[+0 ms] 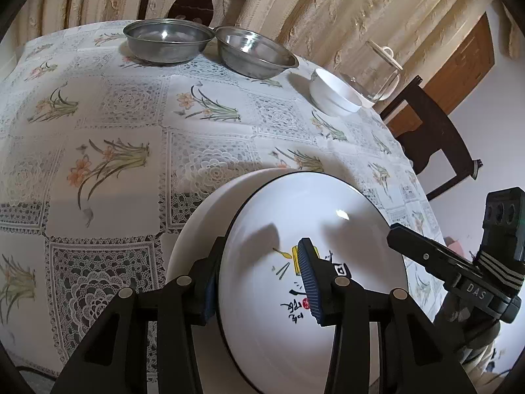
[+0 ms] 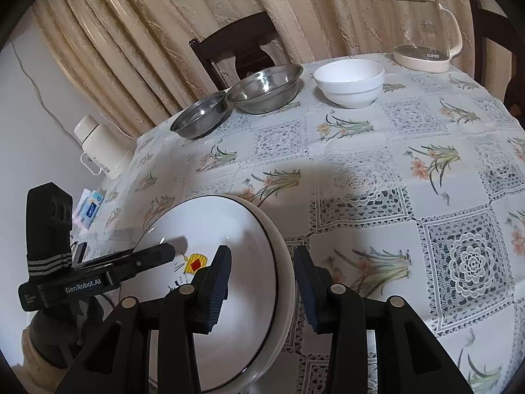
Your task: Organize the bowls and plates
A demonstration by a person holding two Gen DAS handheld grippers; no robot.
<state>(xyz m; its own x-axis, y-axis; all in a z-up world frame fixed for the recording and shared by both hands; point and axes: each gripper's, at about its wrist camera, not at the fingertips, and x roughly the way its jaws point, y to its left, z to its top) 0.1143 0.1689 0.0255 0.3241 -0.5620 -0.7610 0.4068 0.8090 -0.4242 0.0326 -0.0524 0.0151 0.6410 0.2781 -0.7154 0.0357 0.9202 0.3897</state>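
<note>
The near plate (image 1: 315, 216) is white with a thin black rim and a yellow, red and black drawing. Far off sit two grey steel bowls (image 2: 265, 88) and a plain white bowl (image 2: 349, 82), on a tablecloth (image 2: 410, 197) of white lace squares and orange flowers.

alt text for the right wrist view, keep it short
The right hand-held gripper straddles the rim of a white plate with open jaws, while the left hand-held gripper reaches over the plate's other side. Two steel bowls and a white bowl sit behind.

Two steel bowls (image 2: 200, 115) (image 2: 265, 88), one white bowl (image 2: 349, 82), one painted plate (image 2: 229, 282), one kettle (image 2: 423, 26), one flask (image 2: 101, 144), two chairs (image 2: 236, 49) (image 1: 433, 131).
</note>
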